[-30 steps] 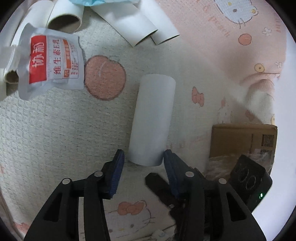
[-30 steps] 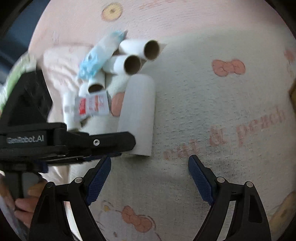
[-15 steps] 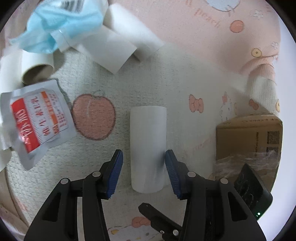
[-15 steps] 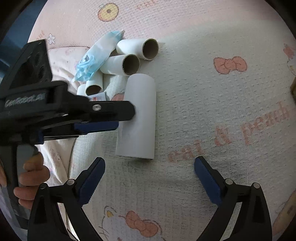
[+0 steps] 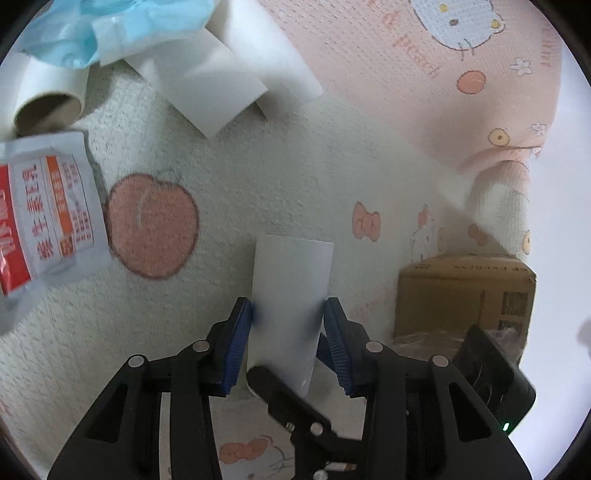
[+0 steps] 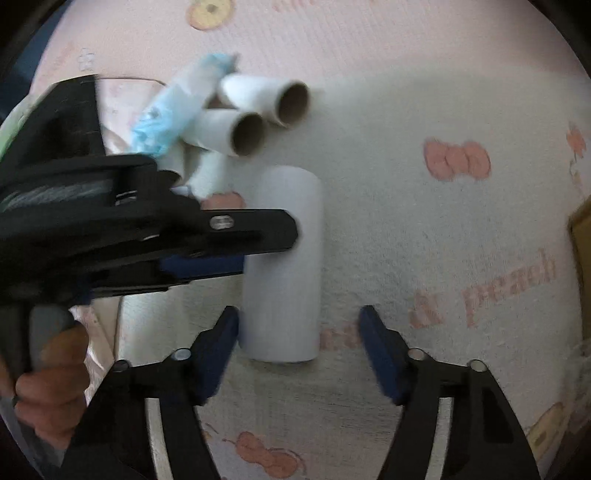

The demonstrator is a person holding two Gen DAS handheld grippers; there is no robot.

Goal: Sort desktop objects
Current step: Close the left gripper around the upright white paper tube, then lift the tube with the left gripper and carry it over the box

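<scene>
A white paper tube [image 5: 291, 295] lies on the patterned cloth. My left gripper [image 5: 288, 317] has its blue pads on both sides of the tube's near half and is shut on it. The same tube [image 6: 284, 266] shows in the right wrist view, with the left gripper [image 6: 207, 243] reaching over it from the left. My right gripper [image 6: 299, 325] is open and empty, just in front of the tube's near end. A red and white sachet [image 5: 48, 214] lies to the left.
A pile of paper tubes [image 5: 207, 85] and a blue face mask [image 5: 122, 26] lies at the far left; it also shows in the right wrist view [image 6: 255, 114]. A cardboard box [image 5: 465, 295] stands at the right on the Hello Kitty cloth [image 5: 332, 177].
My left gripper has moved forward over the white tube and closed on it. My right gripper has come nearer to the tube's end and narrowed its opening.
</scene>
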